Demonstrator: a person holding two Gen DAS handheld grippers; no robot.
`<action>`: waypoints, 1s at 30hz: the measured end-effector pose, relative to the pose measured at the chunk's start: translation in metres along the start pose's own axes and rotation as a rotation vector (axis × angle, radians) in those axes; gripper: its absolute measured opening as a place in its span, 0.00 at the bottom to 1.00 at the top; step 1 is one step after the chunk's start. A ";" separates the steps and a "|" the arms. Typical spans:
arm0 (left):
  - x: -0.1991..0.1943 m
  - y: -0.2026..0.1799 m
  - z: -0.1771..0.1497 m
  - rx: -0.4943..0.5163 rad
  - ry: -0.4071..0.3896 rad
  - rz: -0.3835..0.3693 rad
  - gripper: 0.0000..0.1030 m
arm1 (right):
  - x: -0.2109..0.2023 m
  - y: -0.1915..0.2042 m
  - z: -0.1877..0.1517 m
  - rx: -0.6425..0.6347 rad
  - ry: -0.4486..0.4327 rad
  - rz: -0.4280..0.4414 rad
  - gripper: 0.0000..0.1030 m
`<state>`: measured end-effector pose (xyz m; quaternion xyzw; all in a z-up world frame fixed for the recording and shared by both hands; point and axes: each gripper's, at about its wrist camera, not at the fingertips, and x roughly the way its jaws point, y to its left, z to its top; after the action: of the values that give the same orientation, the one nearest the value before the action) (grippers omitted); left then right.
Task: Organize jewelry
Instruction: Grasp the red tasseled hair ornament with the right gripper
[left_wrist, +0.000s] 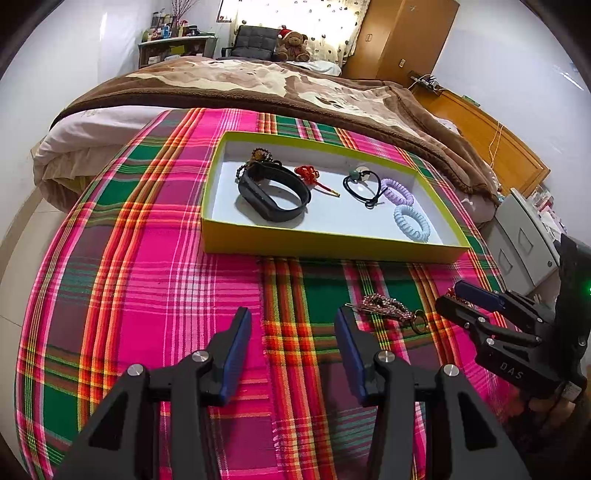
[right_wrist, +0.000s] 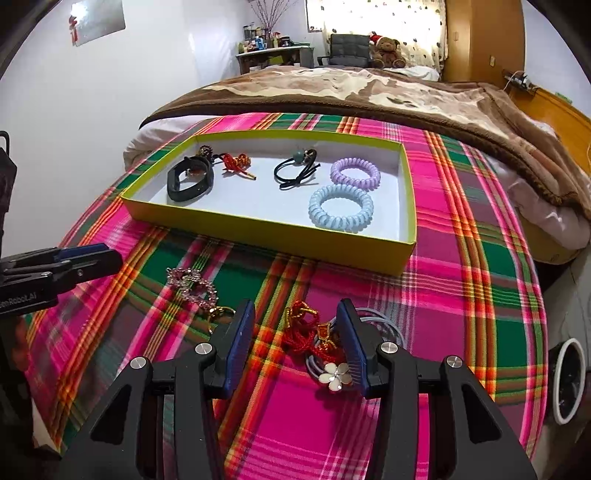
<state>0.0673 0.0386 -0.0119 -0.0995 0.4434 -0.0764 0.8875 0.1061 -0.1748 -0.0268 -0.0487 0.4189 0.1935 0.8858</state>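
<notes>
A: Where was the jewelry?

B: Most sat in the shallow yellow-green cardboard tray (right_wrist: 236, 236) on the pink-green plaid cloth (left_wrist: 147, 295): black wristband (right_wrist: 190, 181), blue coil hair tie (right_wrist: 341, 208), purple coil hair tie (right_wrist: 354, 172). A pink rhinestone brooch (right_wrist: 192, 286) lay loose nr the tray.

A: Grippers?

B: Left gripper (left_wrist: 292, 325) gaped wide, empty, just beside the brooch. Right gripper (right_wrist: 297, 317) stood apart w/ a red-gold knotted cord ornament (right_wrist: 304, 328) betw. its pads; prob. not pinched, hard to tell.

Yellow tray (right_wrist: 229, 229) of jewelry, pink brooch (right_wrist: 192, 286) outside
</notes>
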 end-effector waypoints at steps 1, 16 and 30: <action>0.000 0.000 0.000 -0.001 0.000 -0.001 0.47 | 0.000 0.000 0.000 0.002 0.002 0.000 0.30; 0.001 -0.002 -0.001 0.002 0.005 -0.006 0.47 | -0.012 -0.005 -0.002 0.031 -0.036 -0.004 0.18; 0.013 -0.024 0.015 0.076 0.015 -0.057 0.47 | -0.049 -0.027 0.009 0.185 -0.176 0.194 0.18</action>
<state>0.0859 0.0139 -0.0067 -0.0777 0.4436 -0.1191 0.8849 0.0945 -0.2121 0.0145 0.0911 0.3582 0.2423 0.8970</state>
